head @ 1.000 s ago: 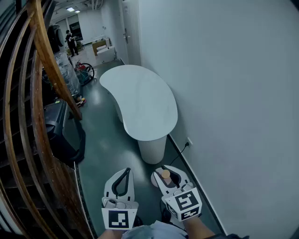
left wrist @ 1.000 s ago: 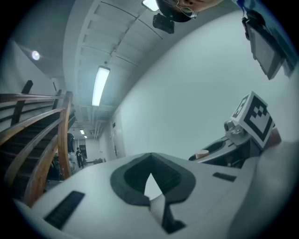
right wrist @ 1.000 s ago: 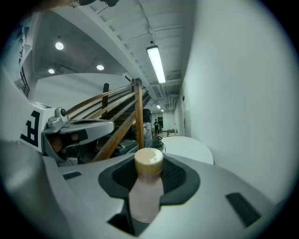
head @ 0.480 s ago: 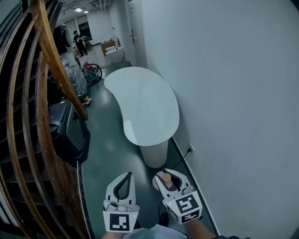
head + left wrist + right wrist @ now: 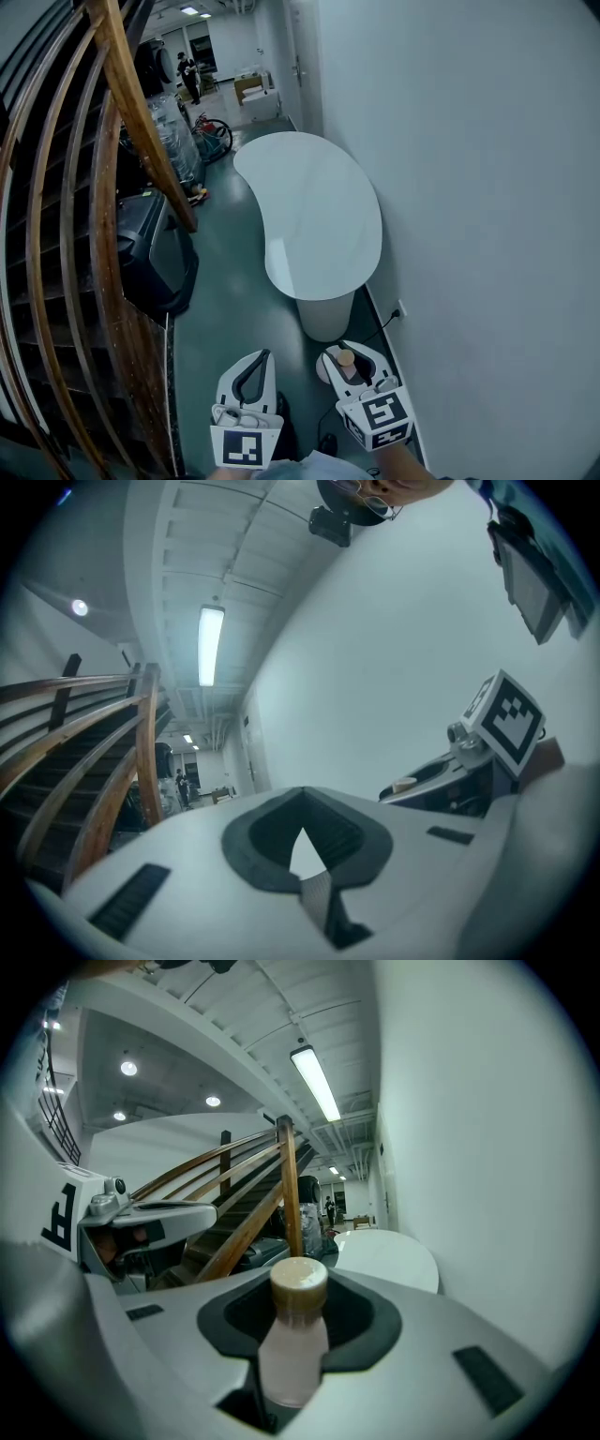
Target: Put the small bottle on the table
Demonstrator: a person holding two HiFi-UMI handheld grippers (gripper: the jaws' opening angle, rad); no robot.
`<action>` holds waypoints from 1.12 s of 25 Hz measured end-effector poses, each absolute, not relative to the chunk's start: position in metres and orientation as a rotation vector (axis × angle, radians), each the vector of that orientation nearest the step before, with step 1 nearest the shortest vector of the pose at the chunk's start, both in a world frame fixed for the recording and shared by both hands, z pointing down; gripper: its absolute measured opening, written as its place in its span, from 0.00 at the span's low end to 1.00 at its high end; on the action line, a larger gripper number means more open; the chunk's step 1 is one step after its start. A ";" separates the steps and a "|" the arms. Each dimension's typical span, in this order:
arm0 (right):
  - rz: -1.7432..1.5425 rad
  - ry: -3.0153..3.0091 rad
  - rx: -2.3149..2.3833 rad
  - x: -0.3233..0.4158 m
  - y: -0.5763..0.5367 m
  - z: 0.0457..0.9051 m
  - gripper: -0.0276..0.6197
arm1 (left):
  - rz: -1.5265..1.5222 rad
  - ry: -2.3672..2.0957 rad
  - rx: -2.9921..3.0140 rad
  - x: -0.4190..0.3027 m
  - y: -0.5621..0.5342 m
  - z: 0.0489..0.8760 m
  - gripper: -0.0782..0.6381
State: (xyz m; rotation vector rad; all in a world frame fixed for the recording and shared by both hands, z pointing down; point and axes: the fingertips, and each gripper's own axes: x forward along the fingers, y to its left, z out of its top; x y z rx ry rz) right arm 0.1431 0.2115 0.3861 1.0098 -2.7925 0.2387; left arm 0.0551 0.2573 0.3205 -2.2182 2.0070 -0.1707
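Gripping the small bottle [image 5: 292, 1335], right hand-held gripper [image 5: 351, 353], its base hidden; left hand-held gripper [image 5: 260, 359] clenched, empty

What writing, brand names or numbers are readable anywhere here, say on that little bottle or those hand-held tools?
None can be read.
The small bottle in the right tool shows no label, only a pale body and tan cap.
The cubes on the left tool and right tool carry black-and-white square patterns, not letters or digits.
The white table and wall bear no writing.
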 end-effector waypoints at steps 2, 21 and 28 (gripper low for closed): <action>0.242 -2.788 1.002 0.138 0.202 0.389 0.22 | -0.172 2.013 -2.221 0.051 0.248 0.324 0.11; 0.161 -2.742 1.100 0.051 0.046 0.378 0.22 | -0.232 1.609 -2.110 -0.025 0.082 0.289 0.11; 0.142 -2.732 1.123 0.028 0.012 0.381 0.22 | -0.125 1.695 -2.202 -0.049 0.041 0.302 0.11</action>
